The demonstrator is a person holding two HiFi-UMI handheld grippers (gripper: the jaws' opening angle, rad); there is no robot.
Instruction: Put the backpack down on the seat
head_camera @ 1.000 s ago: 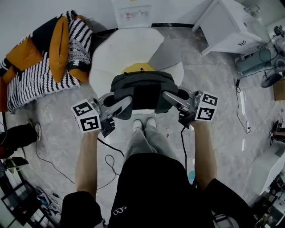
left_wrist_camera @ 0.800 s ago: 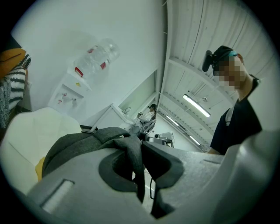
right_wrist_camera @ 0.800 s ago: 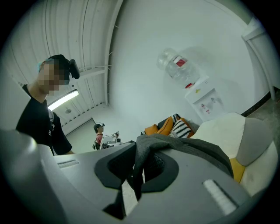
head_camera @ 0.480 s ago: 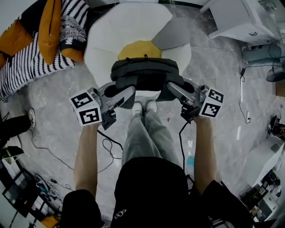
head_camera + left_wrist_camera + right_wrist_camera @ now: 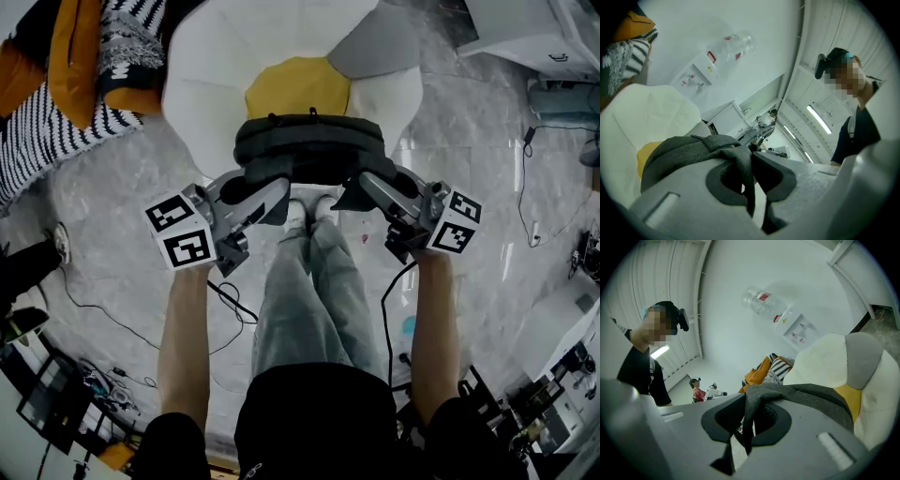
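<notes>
Leftmost, striped cushions [image 5: 66,112] heaped on the grey floor [image 5: 112,216] beside the seat [image 5: 216,66]; next, left gripper [image 5: 267,195] — jaws pinched together on a grey strap [image 5: 743,173] of the backpack [image 5: 309,150], cloth pressed flat between the pads; marker cube turned up toward the head view. Centre, backpack hanging level between both grippers, dark grey, at the front edge of the white seat and just short of its yellow cushion [image 5: 291,84]; shoes [image 5: 300,208] just beneath it on the floor; unclear whether touching the seat. Further right, right gripper [image 5: 373,190] — jaws likewise clamped on the other strap [image 5: 749,413]; beyond, well apart, white cabinet [image 5: 525,33] at the top corner.
</notes>
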